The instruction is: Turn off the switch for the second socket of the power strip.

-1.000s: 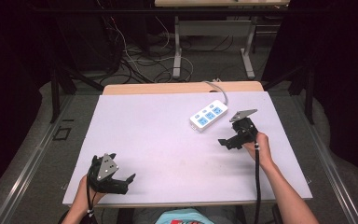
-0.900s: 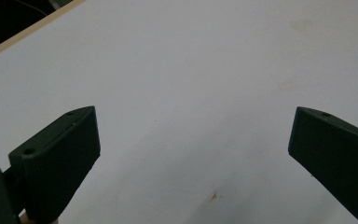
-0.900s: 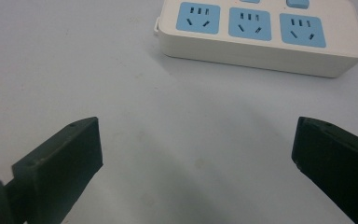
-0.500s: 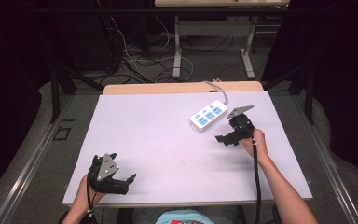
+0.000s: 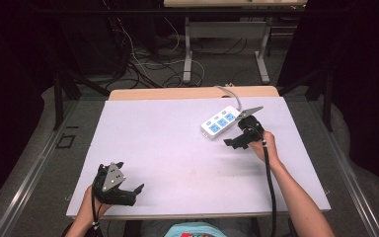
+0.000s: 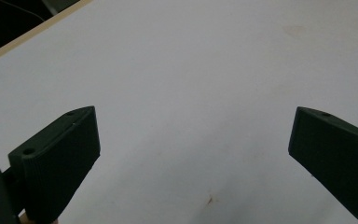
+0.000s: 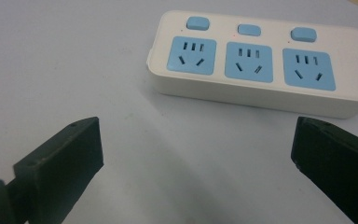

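Observation:
A white power strip [image 5: 220, 122] with three blue sockets and three blue switches lies at the back right of the white table [image 5: 177, 143]; its grey cord runs off the far edge. In the right gripper view the power strip [image 7: 261, 63] lies just beyond the wide-apart jaws. My right gripper [image 5: 233, 142] is open, held just right of and in front of the strip, with nothing between its fingers. My left gripper [image 5: 131, 192] rests open near the front left edge, over bare table [image 6: 191, 93].
A wooden strip [image 5: 192, 93] borders the table's far edge. Beyond it are table legs and loose cables [image 5: 143, 69] on the floor. The person's forearms enter from the bottom of the high view.
My right gripper has moved up and slightly left, closer to the power strip. The left gripper has stayed in place.

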